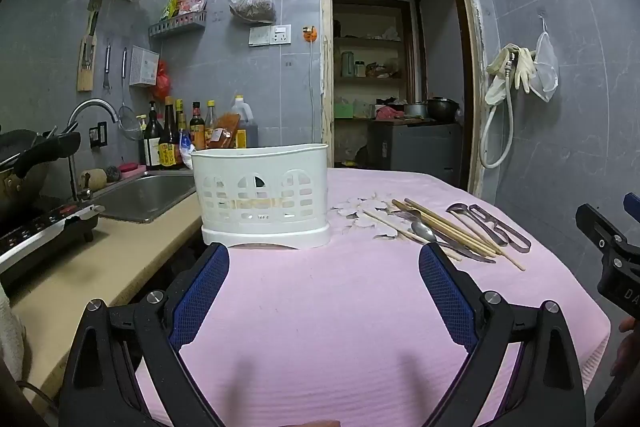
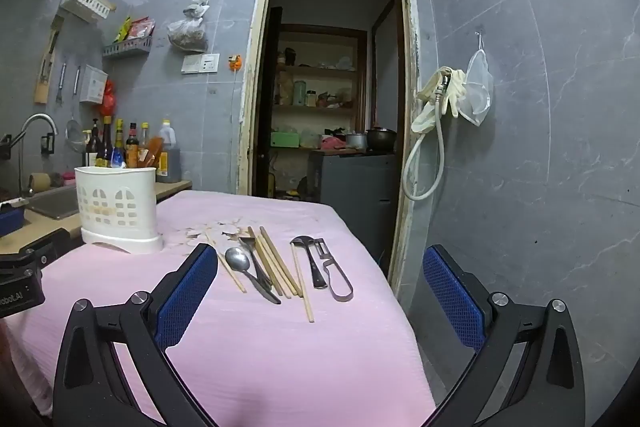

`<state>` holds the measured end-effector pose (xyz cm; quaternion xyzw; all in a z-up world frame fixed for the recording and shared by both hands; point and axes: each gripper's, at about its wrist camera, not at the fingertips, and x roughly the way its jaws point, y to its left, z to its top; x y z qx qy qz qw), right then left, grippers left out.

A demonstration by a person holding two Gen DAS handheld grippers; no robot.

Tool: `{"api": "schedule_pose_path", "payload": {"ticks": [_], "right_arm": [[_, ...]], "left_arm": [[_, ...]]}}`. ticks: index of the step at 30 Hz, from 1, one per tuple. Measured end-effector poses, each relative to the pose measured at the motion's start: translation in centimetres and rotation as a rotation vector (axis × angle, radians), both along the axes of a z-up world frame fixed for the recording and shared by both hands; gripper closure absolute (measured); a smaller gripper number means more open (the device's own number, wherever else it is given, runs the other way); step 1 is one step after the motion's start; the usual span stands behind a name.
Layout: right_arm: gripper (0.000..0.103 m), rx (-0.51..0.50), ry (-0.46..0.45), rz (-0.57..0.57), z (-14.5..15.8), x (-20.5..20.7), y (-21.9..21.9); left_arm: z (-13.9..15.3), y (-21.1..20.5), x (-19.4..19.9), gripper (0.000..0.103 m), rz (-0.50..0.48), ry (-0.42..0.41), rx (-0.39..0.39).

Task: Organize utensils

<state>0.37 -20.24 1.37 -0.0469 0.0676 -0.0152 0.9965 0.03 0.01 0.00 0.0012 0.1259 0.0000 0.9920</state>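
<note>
Utensils: loose group lying flat on the pink cloth (image 2: 280,347), right of centre on the table, none in the caddy as far as can be seen.
Spoon (image 2: 237,259): metal, bowl pointing away, at left of the group, handle crossing a dark fork (image 2: 256,267).
Chopsticks (image 2: 276,263): several wooden ones, roughly parallel, btwn spoon and the metal tools; one lies apart at the left (image 2: 228,269), another runs longer toward the camera (image 2: 302,287).
Peeler (image 2: 336,273): metal loop handle, rightmost in the group, just beside a dark-handled tool w/ rounded head (image 2: 308,255).
Caddy (image 1: 262,187): white plastic utensil holder w/ arched cut-outs, upright on its base at the table's far left corner, well apart from the utensils; inside not visible.
Cloth mark: pale torn or peeled patch (image 1: 362,209) btwn caddy and utensils, touching the chopstick tips.
Left tongs (image 1: 324,255): spread wide, blue pads (image 1: 198,295) empty, hovering over the cloth, caddy straight ahead.
Right tongs (image 2: 316,259): spread wide, holding nothing, over the cloth w/ the utensil group ahead btwn the fingers; its black body also shows at the right edge of the left wrist view.
Table: cloth covers it; its left side meets a beige counter (image 1: 120,259).
Counter stuff: steel sink (image 1: 148,195) w/ curved tap, sauce bottles (image 1: 176,135) at the back, cooktop (image 1: 44,231) w/ dark pan at far left.
Wall: grey tiles, racks and hanging tools at left, open doorway (image 2: 328,87) behind the table, gloves and hose (image 2: 436,107) hung on the right.
</note>
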Motion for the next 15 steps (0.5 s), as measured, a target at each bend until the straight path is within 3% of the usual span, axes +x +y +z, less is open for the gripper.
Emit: {"api": "schedule_pose_path", "payload": {"ticks": [15], "right_arm": [[0.0,0.007,0.018,0.011,-0.03,-0.16,-0.08]], "left_arm": [[-0.34,0.24,0.42,0.01,-0.013,0.013,-0.013]]}}
